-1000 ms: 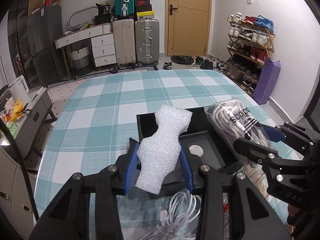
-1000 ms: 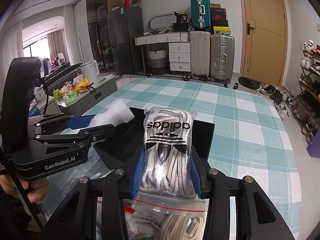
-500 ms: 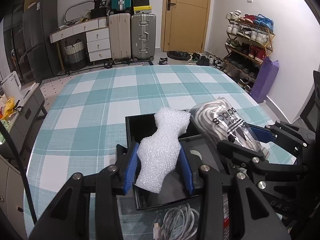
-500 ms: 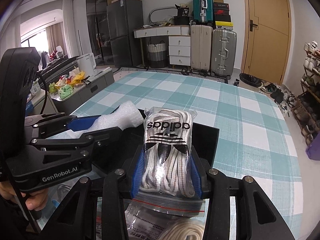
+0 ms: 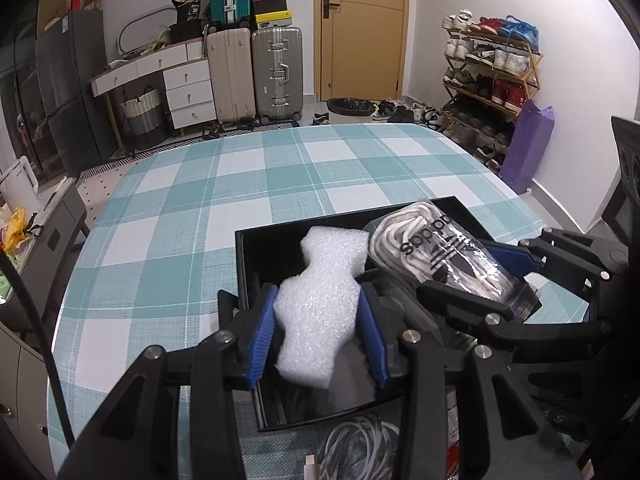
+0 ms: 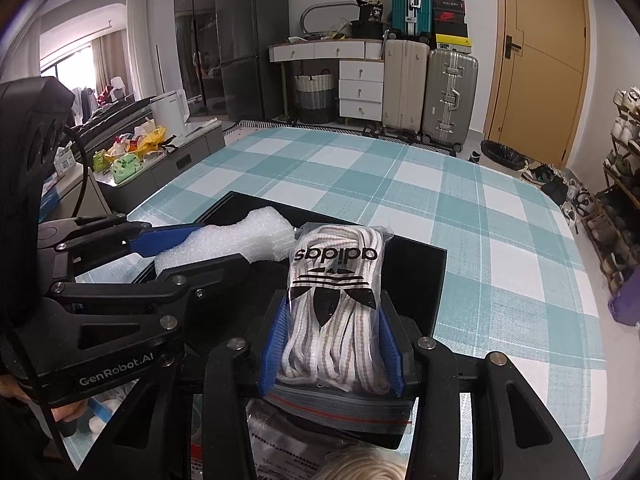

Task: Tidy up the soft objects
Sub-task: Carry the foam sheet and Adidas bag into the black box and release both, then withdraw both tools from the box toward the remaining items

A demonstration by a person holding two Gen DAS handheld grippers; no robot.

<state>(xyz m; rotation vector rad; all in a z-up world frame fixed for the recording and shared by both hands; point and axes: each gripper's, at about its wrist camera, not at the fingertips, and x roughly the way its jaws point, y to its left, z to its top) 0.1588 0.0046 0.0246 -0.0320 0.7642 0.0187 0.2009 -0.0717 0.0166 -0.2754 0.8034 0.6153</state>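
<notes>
Both loads hang over the black box point(image 5: 256, 264) on the checked table point(image 5: 180, 216): the left hand-held gripper point(image 5: 318, 330) clamps the white foam piece point(image 5: 320, 304), while the right hand-held gripper point(image 6: 330, 344) pinches the bagged laces point(image 6: 334, 300), its jaws just easing apart. Neither looks set down yet, and the white cable point(image 5: 356, 450) plus other packets nearer the person seem left to sort.

Black grippers point(image 5: 320, 336), blue pads point(image 6: 272, 344), silver screws; "GenRobot.AI" lettering
</notes>
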